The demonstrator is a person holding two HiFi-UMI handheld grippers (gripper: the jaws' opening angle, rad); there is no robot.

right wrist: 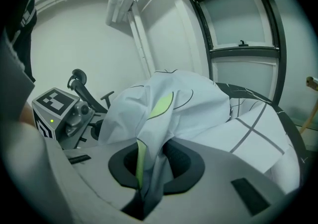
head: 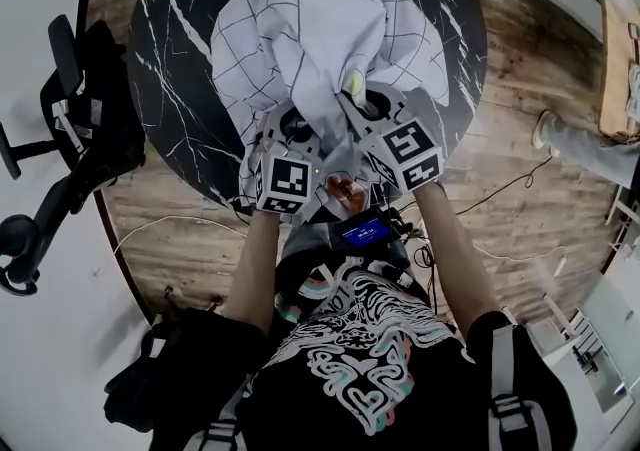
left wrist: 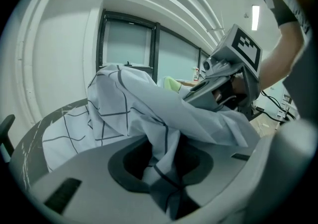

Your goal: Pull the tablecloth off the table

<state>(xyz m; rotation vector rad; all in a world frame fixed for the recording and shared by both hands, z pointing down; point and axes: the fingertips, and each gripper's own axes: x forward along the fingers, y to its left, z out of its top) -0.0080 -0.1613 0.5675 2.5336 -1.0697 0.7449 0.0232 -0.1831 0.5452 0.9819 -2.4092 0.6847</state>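
White fabric with a thin dark grid, the cloth (head: 320, 39) lies bunched in a heap on the round black marble worktop (head: 170, 69). Its near edge is gathered up toward you, and much of the dark top around it is bare.

Expect it to handle light and limp. It drapes wherever nothing supports it, it answers only to pulling, and a thin pinch could slip free under a sharp tug. A bunched fold near the edge gives the pads more to bite than a single layer, and that is where you have it.

Your left hand-held gripper (left wrist: 164, 168) is pinching a twisted fold of the grid fabric, which runs up out of its jaws. Your right hand-held gripper (right wrist: 146, 168) is pressed almost together on another fold, one carrying a yellow-green mark.

Both sit side by side at the near rim, raised above the worktop, and the rest of the cloth trails away from them across the top. By the look of it, a steady draw toward you should slide the heap off.
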